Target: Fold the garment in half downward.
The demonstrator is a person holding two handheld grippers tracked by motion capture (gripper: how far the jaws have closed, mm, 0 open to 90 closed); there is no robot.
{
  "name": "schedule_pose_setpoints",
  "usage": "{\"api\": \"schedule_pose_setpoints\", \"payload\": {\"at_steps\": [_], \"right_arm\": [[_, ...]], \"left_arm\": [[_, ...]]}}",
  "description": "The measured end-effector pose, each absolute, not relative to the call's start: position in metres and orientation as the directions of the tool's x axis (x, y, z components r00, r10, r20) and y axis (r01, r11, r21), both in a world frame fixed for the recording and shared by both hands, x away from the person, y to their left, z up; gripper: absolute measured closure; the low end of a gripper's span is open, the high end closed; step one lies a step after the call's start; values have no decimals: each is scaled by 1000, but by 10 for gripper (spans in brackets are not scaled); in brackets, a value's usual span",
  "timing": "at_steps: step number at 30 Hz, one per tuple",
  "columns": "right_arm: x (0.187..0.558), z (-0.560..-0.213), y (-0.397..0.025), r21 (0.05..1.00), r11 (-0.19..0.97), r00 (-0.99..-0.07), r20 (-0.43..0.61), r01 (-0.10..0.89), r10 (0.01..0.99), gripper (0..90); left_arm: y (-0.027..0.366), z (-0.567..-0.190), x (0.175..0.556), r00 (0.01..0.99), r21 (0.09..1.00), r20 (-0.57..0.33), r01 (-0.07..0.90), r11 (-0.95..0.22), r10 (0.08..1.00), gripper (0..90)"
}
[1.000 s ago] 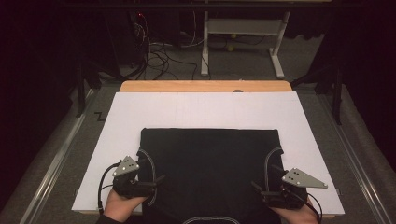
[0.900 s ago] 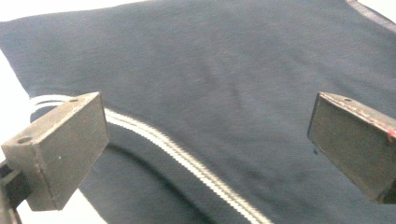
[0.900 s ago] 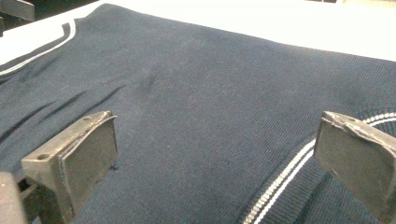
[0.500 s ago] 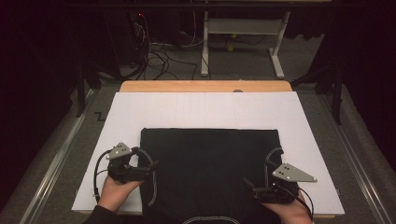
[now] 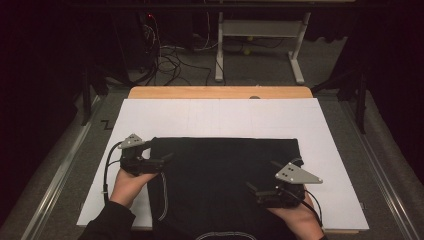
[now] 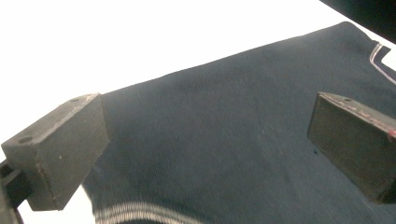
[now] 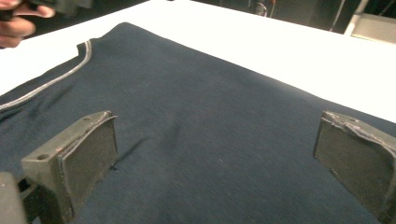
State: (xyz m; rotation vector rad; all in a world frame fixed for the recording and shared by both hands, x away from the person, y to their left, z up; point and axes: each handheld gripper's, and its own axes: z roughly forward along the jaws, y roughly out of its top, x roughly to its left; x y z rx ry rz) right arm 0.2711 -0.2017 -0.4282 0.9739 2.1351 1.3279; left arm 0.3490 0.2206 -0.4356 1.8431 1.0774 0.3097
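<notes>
Dark navy knit garment [image 5: 225,185] spread flat over the near middle of a white sheet [image 5: 220,117], back hem straight and parallel to the far edge, pale piping running along its near edges and neckline. Left gripper [image 5: 167,159] at the garment's left edge near the far corner, jaws pointing rightward over the cloth, held in the left hand [image 5: 127,184]. From the left gripper view, jaws spread wide with nothing between them but the fabric [image 6: 233,140] below; left pad over the cloth's edge where white sheet [image 6: 140,42] begins, right pad well over the fabric; whether touching or just above, cannot tell. Right gripper [image 5: 252,189] over the right half of the garment, toward the near side, jaws pointing left, gripped by the right hand [image 5: 295,212]. From the right gripper view, jaws likewise wide apart and holding nothing, cloth [image 7: 210,116] lying smooth beneath and between them, piped edge [image 7: 56,77] curving at far left, fingers [image 7: 18,25] of the other hand at the top left corner.

White sheet covering a wooden table [image 5: 220,92], bare wood strip showing along the far edge. Grey carpeted floor [image 5: 65,160] at both sides with metal rails. Beyond, dim room, tangled cables [image 5: 165,55] on the floor, white metal frame legs [image 5: 260,30] farther back.
</notes>
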Motion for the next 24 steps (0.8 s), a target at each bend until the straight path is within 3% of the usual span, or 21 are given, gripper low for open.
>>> {"api": "schedule_pose_setpoints", "payload": {"at_steps": [3,10,24], "right_arm": [[273,-429,-189,896,296,-670,3,331,742,0],[274,-433,-160,888,326,-709,0,324,705,0],[253,-451,-103,870,397,-813,8,292,582,0]], "left_arm": [[218,-443,361,574,821,-247,552,-147,780,0],[221,-456,375,544,803,-202,568,-180,815,0],[246,-475,379,489,763,-193,619,-183,851,0]]}}
